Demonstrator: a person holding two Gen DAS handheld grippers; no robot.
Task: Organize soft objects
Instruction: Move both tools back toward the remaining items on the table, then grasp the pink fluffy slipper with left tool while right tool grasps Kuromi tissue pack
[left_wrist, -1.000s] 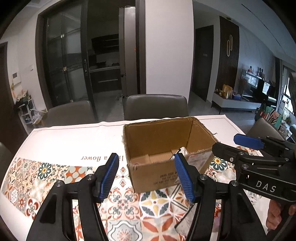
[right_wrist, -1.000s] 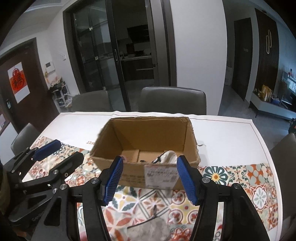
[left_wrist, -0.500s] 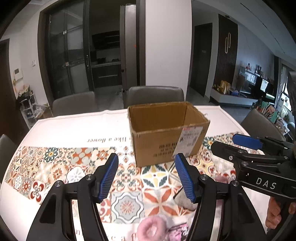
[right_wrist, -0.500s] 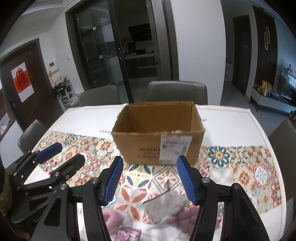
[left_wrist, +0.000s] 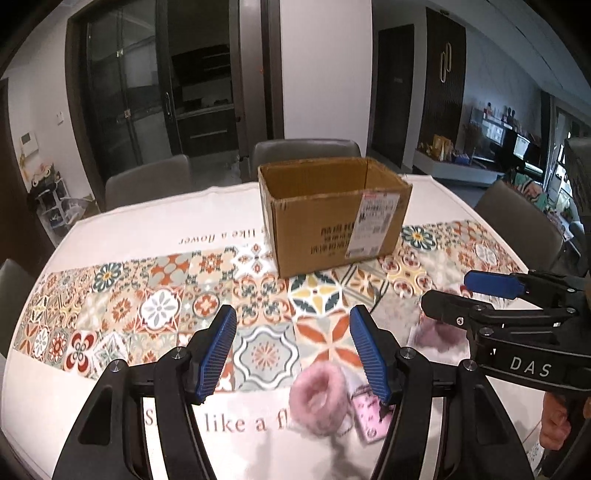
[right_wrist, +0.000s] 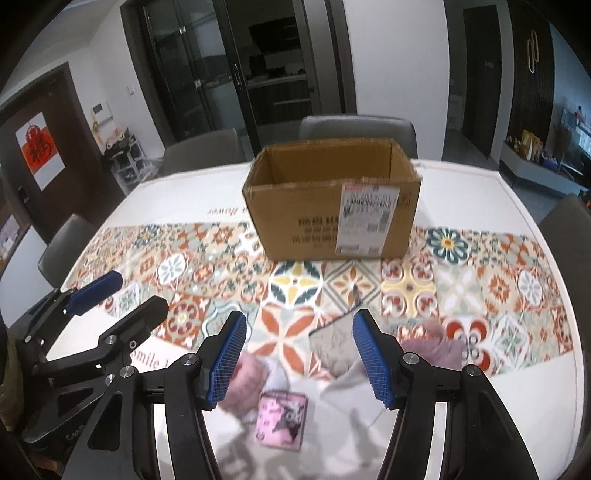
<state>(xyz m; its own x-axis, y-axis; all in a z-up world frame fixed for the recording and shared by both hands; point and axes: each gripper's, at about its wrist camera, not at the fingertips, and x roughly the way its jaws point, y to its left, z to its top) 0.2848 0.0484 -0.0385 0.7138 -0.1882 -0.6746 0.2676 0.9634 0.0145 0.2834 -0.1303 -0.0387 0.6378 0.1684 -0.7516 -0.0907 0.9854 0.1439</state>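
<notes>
Both grippers are spread wide with nothing between the pads. The left gripper (left_wrist: 291, 347) hangs over the near part of the tabletop (left_wrist: 122, 221), its right pad just above a fluffy pink scrunchie (left_wrist: 319, 397) but I can't tell whether it actually touches. The right gripper (right_wrist: 299, 354) hangs beside it, also released and gripping nothing, over the same little pile of stuff.

The cardboard box (right_wrist: 332, 214) sits toward the far edge of the tabletop, top open, shipping label on the side facing the cameras. From these angles you only see the bare inner walls, so I can't tell what's inside.

The soft things are all clustered near the front edge, well apart from the box. The pink scrunchie is a fuzzy ring lying flat, with a small pink printed card (right_wrist: 282, 419) right next to it. Just beyond lies a flat grey pouch (right_wrist: 334, 345) with a cord trailing toward the box, and beside that a mauve fuzzy scrunchie (right_wrist: 436, 349) toward the right. It's all fairly blurry, so finer detail is hard to make out.
</notes>
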